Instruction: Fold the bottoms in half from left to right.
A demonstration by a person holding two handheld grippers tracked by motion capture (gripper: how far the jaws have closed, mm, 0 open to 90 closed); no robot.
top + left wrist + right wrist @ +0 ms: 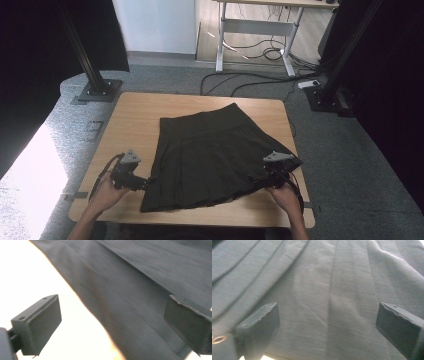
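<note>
grey carpet floor [350, 165], far desk [260, 25]

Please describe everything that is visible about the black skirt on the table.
The black skirt is a pleated garment of dark woven cloth, lying flat and spread out on the wooden table. Its narrow waistband points to the far edge and its wide hem lies near the person. Long straight pleats run from waist to hem. The right hem corner reaches the table's edge. The left gripper is at the left hem side and the right gripper over the right one, both with jaws open, not clamping the cloth.
</note>
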